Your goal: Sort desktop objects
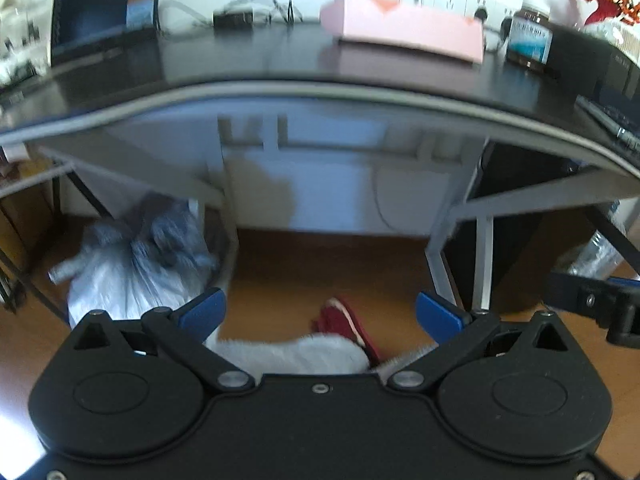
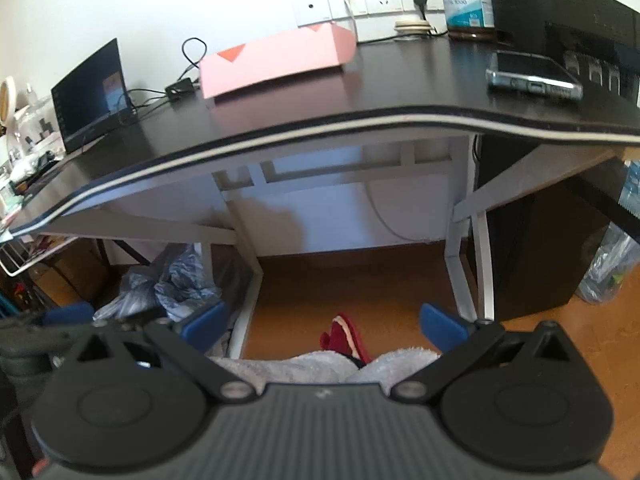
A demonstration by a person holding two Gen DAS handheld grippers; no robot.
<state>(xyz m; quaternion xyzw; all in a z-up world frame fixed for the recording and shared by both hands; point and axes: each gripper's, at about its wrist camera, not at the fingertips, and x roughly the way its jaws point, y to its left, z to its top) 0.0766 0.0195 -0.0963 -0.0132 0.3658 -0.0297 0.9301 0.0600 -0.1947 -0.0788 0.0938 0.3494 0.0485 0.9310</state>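
A dark desk carries a pink box, a brown supplement bottle and a phone near the right front edge. My left gripper is open and empty, held below and in front of the desk edge. My right gripper is open and empty too, at the same low height. Part of the right gripper shows at the right of the left wrist view, and the left one shows at the left of the right wrist view.
A laptop stands at the desk's back left with cables and an adapter beside it. A black appliance fills the right end. Under the desk are a bin bag, white legs and a red slipper.
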